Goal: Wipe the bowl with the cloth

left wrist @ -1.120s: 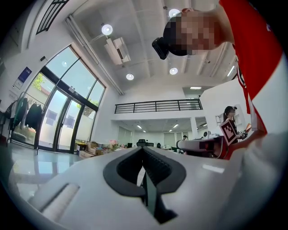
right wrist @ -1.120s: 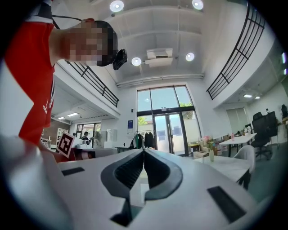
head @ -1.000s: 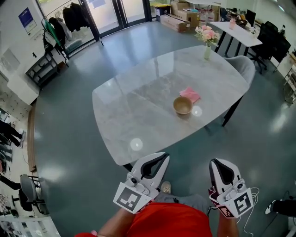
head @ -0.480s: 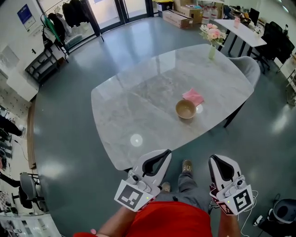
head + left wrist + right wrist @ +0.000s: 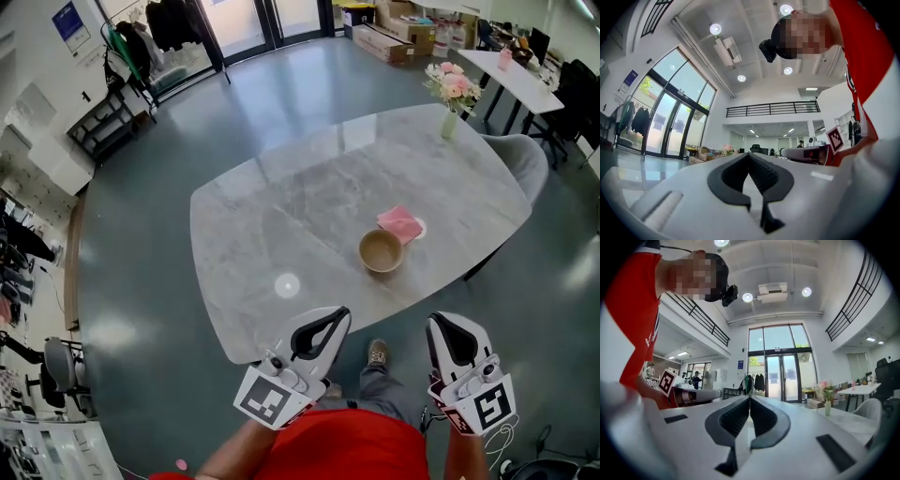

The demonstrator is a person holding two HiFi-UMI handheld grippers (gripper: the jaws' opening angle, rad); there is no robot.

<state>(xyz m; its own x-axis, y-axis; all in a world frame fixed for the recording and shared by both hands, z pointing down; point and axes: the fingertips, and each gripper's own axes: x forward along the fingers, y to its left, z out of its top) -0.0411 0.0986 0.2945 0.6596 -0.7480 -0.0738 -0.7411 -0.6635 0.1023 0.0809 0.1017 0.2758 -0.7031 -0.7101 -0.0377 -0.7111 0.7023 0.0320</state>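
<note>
A tan bowl (image 5: 381, 250) stands near the front right edge of the grey marble table (image 5: 281, 225). A pink cloth (image 5: 400, 224) lies folded just behind it, touching its far side. My left gripper (image 5: 335, 315) is held low in front of the person's red shirt, short of the table's near edge, jaws shut and empty. My right gripper (image 5: 441, 326) is beside it to the right, also shut and empty, nearer the bowl. In the left gripper view the gripper (image 5: 749, 157) points level across the room; in the right gripper view the gripper (image 5: 749, 399) does too.
A vase of pink flowers (image 5: 450, 92) stands at the table's far right corner, also seen as the vase (image 5: 828, 401). A grey chair (image 5: 528, 167) is tucked at the right end. A white desk (image 5: 520, 75) and cardboard boxes (image 5: 394, 37) are beyond. Grey floor surrounds the table.
The table, bowl and cloth have drawn closer and lower in the head view as the person walked toward them. Both grippers stay shut, held out ahead of the body.
</note>
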